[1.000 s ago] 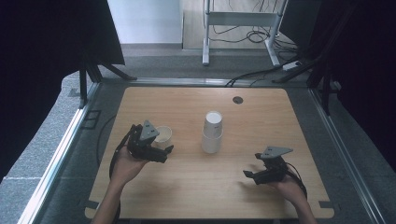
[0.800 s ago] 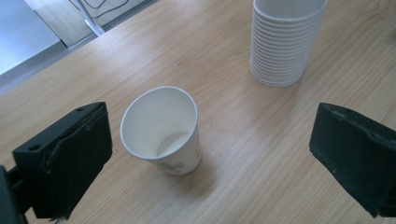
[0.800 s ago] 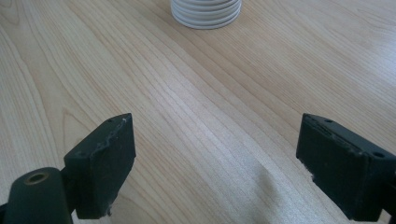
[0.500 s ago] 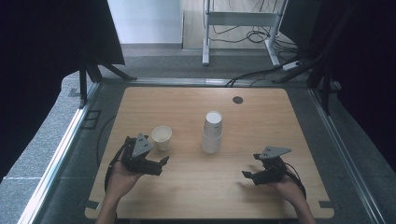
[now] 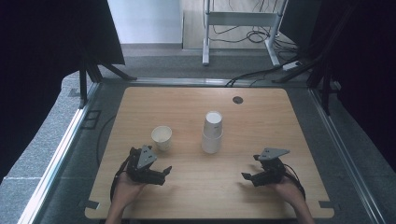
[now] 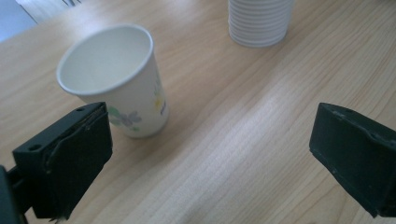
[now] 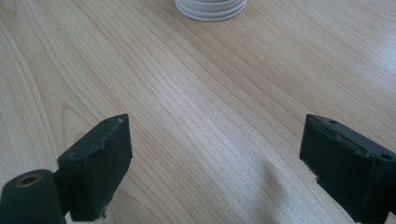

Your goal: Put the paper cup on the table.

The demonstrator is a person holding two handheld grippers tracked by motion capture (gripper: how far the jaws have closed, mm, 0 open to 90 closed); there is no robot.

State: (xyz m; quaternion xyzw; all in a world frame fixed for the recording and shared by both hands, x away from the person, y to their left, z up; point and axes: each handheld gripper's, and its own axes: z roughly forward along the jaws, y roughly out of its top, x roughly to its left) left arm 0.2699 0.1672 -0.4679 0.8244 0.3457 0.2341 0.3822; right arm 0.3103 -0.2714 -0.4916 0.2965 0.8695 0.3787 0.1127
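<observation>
I hold my left gripper [image 5: 161,171] low over the near left part of the wooden table [image 5: 280,116], its jaws spread wide with nothing between them. Just beyond it, toward the table's middle, stands a single paper cup [image 5: 161,137], upright and open at the top; it is near my left gripper but apart from it. In the left gripper view that paper cup [image 6: 116,88] sits above and just past my left-hand jaw, white inside, with a small flower print on its outer wall, and bare wood shows between the 2 jaws. Farther on, near the middle of the table, rises a stack of paper cups [image 5: 212,132], turned upside down, white, with the ribbed rims piled at its foot; the same stack of paper cups [image 6: 259,21] shows at the top of the left gripper view and again as a sliver of rims [image 7: 211,9] at the top of the right gripper view. My right gripper [image 5: 250,176] rests low at the near right part of the table, well apart from both the cup and the stack; its jaws have just been opening and stand wide, with only wood grain between them. A small dark round disc [image 5: 237,100] lies at the far side of the table.
</observation>
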